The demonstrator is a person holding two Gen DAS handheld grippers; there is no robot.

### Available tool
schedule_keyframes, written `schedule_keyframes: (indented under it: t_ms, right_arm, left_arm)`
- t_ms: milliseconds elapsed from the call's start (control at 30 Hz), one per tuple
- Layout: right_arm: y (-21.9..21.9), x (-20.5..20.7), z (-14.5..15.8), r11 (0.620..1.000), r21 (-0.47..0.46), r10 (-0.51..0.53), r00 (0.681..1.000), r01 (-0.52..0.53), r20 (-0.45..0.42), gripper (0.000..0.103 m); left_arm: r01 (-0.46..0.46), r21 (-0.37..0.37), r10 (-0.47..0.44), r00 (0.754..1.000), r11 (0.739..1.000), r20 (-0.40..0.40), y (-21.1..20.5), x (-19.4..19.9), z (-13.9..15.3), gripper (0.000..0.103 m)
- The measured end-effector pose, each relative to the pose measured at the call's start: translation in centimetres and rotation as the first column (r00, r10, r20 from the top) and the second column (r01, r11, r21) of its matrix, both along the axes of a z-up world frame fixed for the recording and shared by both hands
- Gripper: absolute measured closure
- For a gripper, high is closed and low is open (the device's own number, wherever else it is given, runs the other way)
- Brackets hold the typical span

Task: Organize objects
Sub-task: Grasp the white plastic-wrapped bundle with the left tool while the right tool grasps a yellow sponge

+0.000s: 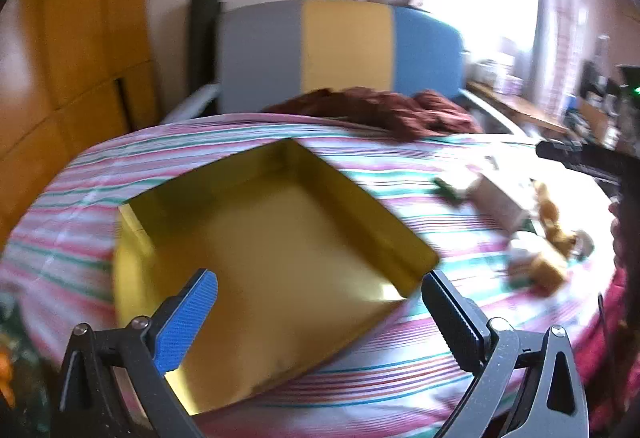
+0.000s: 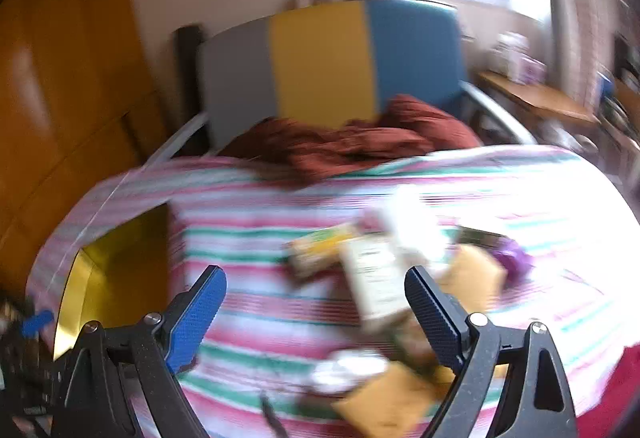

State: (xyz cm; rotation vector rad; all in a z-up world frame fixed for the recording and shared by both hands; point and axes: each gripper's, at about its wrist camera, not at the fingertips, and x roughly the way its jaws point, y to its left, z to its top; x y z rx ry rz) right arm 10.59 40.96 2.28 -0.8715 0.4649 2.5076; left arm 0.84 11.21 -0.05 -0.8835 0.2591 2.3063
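A gold open box [image 1: 272, 250] lies on the striped bedsheet [image 1: 120, 174]. My left gripper [image 1: 320, 314] hovers above its near corner, open, with nothing between its fingers. In the right wrist view a blurred heap of small packets [image 2: 376, 278] and brown envelopes [image 2: 472, 274] lies on the striped bedsheet [image 2: 256, 302]. My right gripper [image 2: 316, 312] hangs open just above and left of that heap, holding nothing. The gold box [image 2: 116, 262] shows at the left edge there. The same heap of packets [image 1: 532, 226] appears at the right in the left wrist view, beside the other gripper's dark finger [image 1: 576, 158].
A crumpled dark red blanket [image 2: 352, 142] lies at the head of the bed, before a grey, yellow and blue headboard [image 2: 320, 62]. An orange wooden wardrobe [image 1: 72, 58] stands left. A cluttered desk [image 2: 536, 98] sits right, under a bright window.
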Motion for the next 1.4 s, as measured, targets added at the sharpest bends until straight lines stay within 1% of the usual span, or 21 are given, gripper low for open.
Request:
schedule_keyframes:
  t_ms: [100, 200, 267, 333, 433, 467, 567, 633, 667, 733, 800, 833, 967, 1033, 1067, 1100, 1133, 1167, 1233, 1300, 1400]
  right_arm:
    - [3.0, 2.6, 0.5, 0.996, -0.024, -0.091, 0.996, 0.091, -0.008, 0.01]
    - [4.9, 5.0, 0.7, 0.988, -0.029, -0.15, 0.989, 0.149, -0.013, 0.01]
    - [5.7, 6.1, 0.5, 0.985, -0.045, -0.167, 0.986, 0.166, -0.012, 0.01]
    - [6.1, 6.7, 0.2, 0.983, -0.063, -0.172, 0.985, 0.171, -0.008, 0.01]
    - [6.4, 7.9, -0.3, 0.981, -0.083, -0.175, 0.985, 0.174, -0.008, 0.01]
    - [6.5, 8.1, -0.6, 0.981, -0.089, -0.172, 0.985, 0.171, -0.006, 0.01]
    - [6.5, 8.6, -1.3, 0.981, -0.103, -0.167, 0.986, 0.166, 0.002, 0.01]
    - [6.5, 8.8, -1.6, 0.98, -0.112, -0.162, 0.987, 0.162, 0.006, 0.01]
    - [6.6, 8.9, -1.8, 0.98, -0.117, -0.16, 0.987, 0.16, 0.009, 0.01]
    - [6.6, 9.0, -2.1, 0.98, -0.125, -0.157, 0.987, 0.158, 0.012, 0.01]
    - [6.5, 9.1, -2.2, 0.98, -0.126, -0.153, 0.988, 0.154, 0.019, 0.01]
    - [6.6, 9.1, -2.3, 0.98, -0.128, -0.151, 0.988, 0.152, 0.021, 0.01]
    - [6.7, 9.3, -2.7, 0.978, -0.143, -0.151, 0.988, 0.154, 0.031, 0.01]
    - [6.8, 9.2, -2.9, 0.977, -0.149, -0.148, 0.988, 0.152, 0.04, 0.01]
    - [6.8, 9.1, -2.9, 0.977, -0.152, -0.145, 0.988, 0.15, 0.046, 0.01]
    - [6.7, 9.0, -3.0, 0.977, -0.156, -0.141, 0.988, 0.148, 0.055, 0.01]
    - [6.6, 8.9, -3.1, 0.976, -0.162, -0.135, 0.989, 0.145, 0.066, 0.01]
    - [6.4, 8.7, -3.2, 0.976, -0.172, -0.122, 0.99, 0.134, 0.077, 0.01]
    - [5.8, 8.3, -3.4, 0.975, -0.194, -0.088, 0.99, 0.108, 0.109, 0.01]
    - [5.0, 7.6, -3.7, 0.972, -0.221, -0.05, 0.989, 0.08, 0.138, 0.01]
    - [3.4, 6.0, -5.1, 0.963, -0.263, 0.004, 0.974, 0.057, 0.225, 0.01]
  left_arm:
    - [0.106, 0.018, -0.106, 0.994, 0.994, 0.003, 2.7, 0.8, 0.2, 0.0]
    - [0.201, 0.012, -0.201, 0.98, 0.979, 0.001, 5.5, 1.6, 0.3, 0.0]
    - [0.26, 0.004, -0.26, 0.966, 0.966, 0.019, 7.8, 2.2, 0.0, 0.0]
    - [0.326, -0.018, -0.325, 0.944, 0.945, 0.055, 10.1, 2.8, -0.4, 0.0]
    - [0.397, -0.073, -0.391, 0.917, 0.915, 0.076, 13.5, 3.7, -1.3, 0.0]
    - [0.418, -0.075, -0.411, 0.907, 0.906, 0.09, 14.3, 4.0, -1.6, 0.0]
    - [0.449, -0.076, -0.438, 0.889, 0.89, 0.131, 16.7, 4.2, -2.4, 0.002]
    - [0.468, -0.063, -0.453, 0.875, 0.881, 0.169, 18.0, 4.1, -2.8, 0.006]
    - [0.483, -0.053, -0.465, 0.862, 0.874, 0.201, 18.8, 3.8, -3.2, 0.007]
    - [0.504, -0.038, -0.481, 0.842, 0.863, 0.242, 20.1, 3.4, -3.9, 0.013]
    - [0.522, -0.031, -0.494, 0.825, 0.853, 0.274, 21.6, 3.1, -4.5, 0.016]
    - [0.528, -0.027, -0.499, 0.818, 0.849, 0.287, 22.1, 3.0, -4.7, 0.018]
    - [0.565, -0.002, -0.532, 0.777, 0.825, 0.336, 24.3, 2.7, -5.7, 0.022]
    - [0.581, 0.003, -0.541, 0.755, 0.814, 0.371, 25.5, 2.5, -6.7, 0.034]
    - [0.585, 0.004, -0.541, 0.746, 0.811, 0.39, 25.9, 2.3, -7.2, 0.035]
    - [0.585, 0.024, -0.539, 0.731, 0.811, 0.418, 26.2, 2.0, -7.6, 0.042]
    - [0.583, 0.045, -0.542, 0.72, 0.811, 0.433, 26.2, 1.9, -7.8, 0.055]
    - [0.588, 0.062, -0.553, 0.713, 0.806, 0.43, 26.1, 1.7, -7.8, 0.063]
    - [0.575, 0.064, -0.544, 0.726, 0.816, 0.421, 25.3, 1.7, -7.7, 0.064]
    - [0.563, 0.08, -0.539, 0.727, 0.822, 0.425, 24.0, 1.7, -7.7, 0.065]
    - [0.557, 0.064, -0.531, 0.743, 0.828, 0.407, 22.2, 2.2, -7.6, 0.065]
